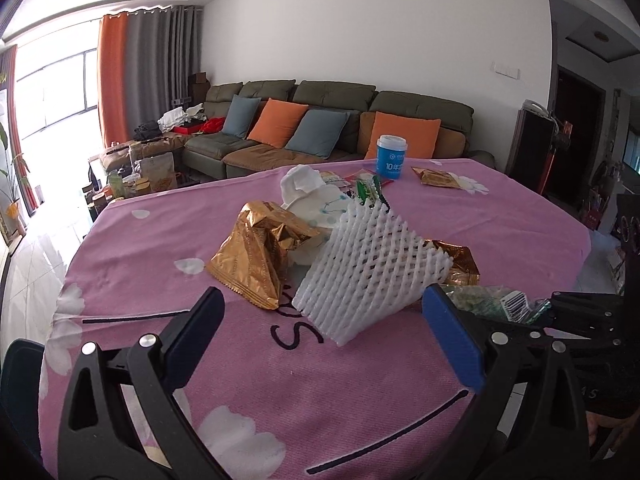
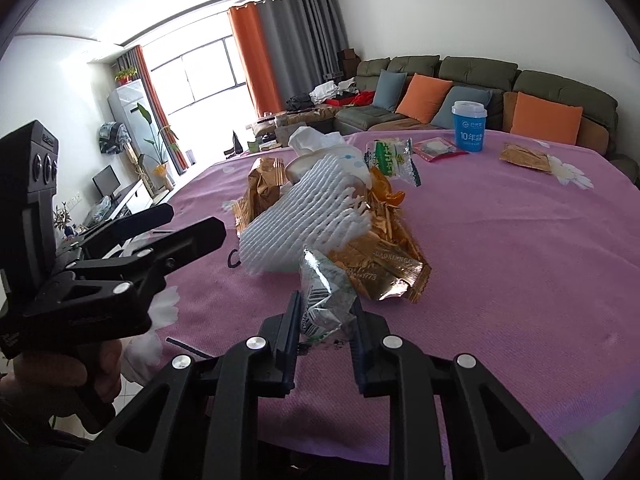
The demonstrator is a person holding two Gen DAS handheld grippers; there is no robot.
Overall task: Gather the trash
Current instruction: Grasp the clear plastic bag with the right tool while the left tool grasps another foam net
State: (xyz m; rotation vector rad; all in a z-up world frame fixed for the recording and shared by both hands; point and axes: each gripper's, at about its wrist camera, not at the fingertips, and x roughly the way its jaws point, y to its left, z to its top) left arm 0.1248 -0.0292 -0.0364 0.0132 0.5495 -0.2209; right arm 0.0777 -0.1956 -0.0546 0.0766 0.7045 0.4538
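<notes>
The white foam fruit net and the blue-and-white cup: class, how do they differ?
The foam net is all white, open mesh; the cup is solid, blue with a white lid. The foam net leans tilted amid wrappers, near the grippers; the cup stands upright, alone, farther back. Both sit on the pink tablecloth.

Foam net [image 1: 372, 264] lies on the table [image 1: 520, 220], wrappers [image 1: 256, 256] beside it.

Round table under a pink flowered cloth [image 1: 360, 380], heaped mid-top with white foam netting [image 1: 368, 268], gold foil wrappers [image 1: 256, 264], tissue pack [image 1: 316, 208], blue-and-white cup [image 1: 391, 157] near far edge
</notes>
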